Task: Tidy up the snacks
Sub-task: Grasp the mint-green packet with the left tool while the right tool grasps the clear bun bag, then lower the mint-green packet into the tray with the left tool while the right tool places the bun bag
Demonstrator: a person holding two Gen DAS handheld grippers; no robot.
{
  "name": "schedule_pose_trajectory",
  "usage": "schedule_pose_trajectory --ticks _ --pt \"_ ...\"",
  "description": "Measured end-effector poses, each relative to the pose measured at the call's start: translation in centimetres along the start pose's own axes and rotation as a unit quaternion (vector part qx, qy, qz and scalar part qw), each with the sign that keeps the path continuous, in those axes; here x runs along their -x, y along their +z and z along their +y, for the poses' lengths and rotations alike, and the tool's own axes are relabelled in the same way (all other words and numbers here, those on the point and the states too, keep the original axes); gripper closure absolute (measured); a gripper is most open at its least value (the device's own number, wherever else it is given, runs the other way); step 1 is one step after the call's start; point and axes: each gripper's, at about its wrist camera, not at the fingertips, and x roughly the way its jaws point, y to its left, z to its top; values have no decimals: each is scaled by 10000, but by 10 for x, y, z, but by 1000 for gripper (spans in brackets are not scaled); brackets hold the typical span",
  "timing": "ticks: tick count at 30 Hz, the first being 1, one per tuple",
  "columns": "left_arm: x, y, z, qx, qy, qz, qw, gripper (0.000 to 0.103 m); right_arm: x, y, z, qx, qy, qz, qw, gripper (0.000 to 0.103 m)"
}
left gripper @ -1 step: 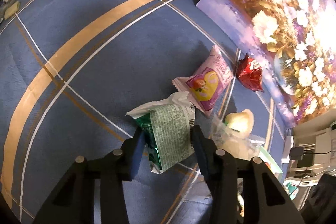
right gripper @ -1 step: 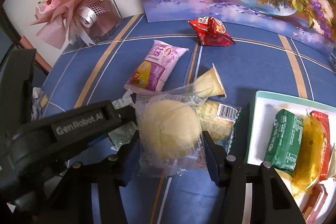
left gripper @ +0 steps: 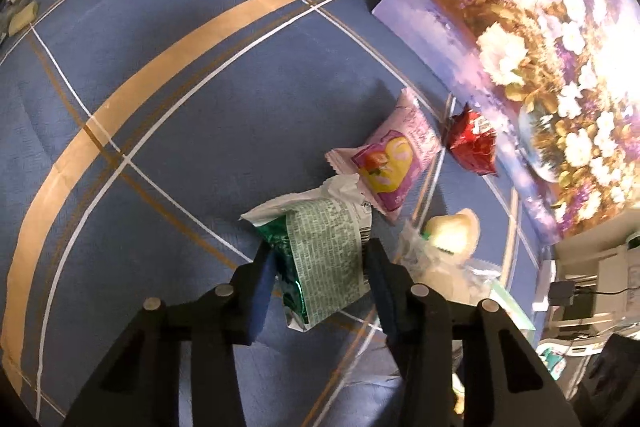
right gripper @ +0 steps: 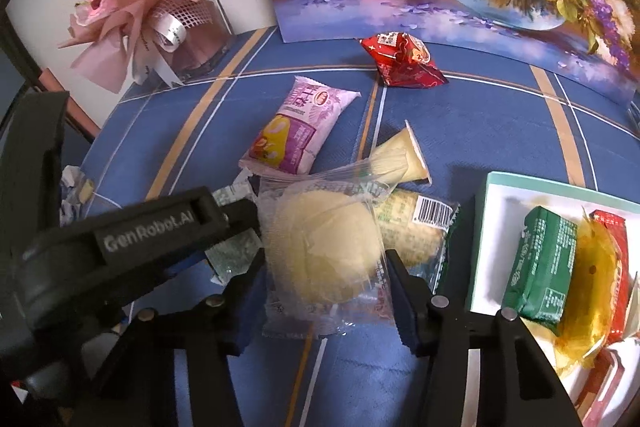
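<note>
L gripper [left gripper: 320, 267] is closing round a crumpled green-and-white printed snack packet [left gripper: 326, 259] on the blue striped tablecloth [left gripper: 160, 147], pads at its sides, w/ a pink packet [left gripper: 390, 163] and red packet [left gripper: 472, 145] just beyond. R gripper [right gripper: 326, 291] is closing on a clear-wrapped pale round bun [right gripper: 324, 251], pads at the wrapper edges; it overlaps a barcoded packet [right gripper: 416, 231], cream wedge [right gripper: 400, 159] behind. White tray [right gripper: 486, 227] at right holds green, amber, red snacks.

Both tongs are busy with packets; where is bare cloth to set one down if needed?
Widest bare patch: blue tablecloth left of the pink packet, toward the bouquet. Another lies between the red packet and the white box. Crowded: around the bun packet and inside the box.
</note>
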Motion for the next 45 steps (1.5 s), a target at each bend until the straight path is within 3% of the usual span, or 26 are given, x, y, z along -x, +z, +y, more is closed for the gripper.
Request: schedule_pose_trajectory --ticks 7,15,21,28,32,37,41,45 --pt "17 -4 -18 -181 -109 -117 9997 57 26 -9 -5 -48 19 -165 9999 45" --pt "36 -17 -55 -516 -602 -74 9968 57 60 -15 -35 -348 -247 -335 9985 45" --pt "34 -39 -103 -1027 -959 175 9899 57 85 -22 -87 -888 -652 -494 9927 45" --pt "27 -83 -160 -1850 -1150 543 9745 57 112 -37 -169 -1930 -1073 -564 9737 45" --pt "18 -105 -179 -2163 -1096 761 9672 57 123 -49 -205 -2430 -1218 -551 9608 45" --pt "7 -116 -183 -2190 -1020 892 9663 57 132 -60 -237 -2848 -1282 -520 9486 45" --pt "-5 -117 -184 -2349 -675 731 9669 57 127 -65 -246 -2986 -1182 -411 9461 45" --pt "-19 -112 -180 -2289 -558 699 9693 57 115 -66 -247 -2977 -1063 -255 9484 45"
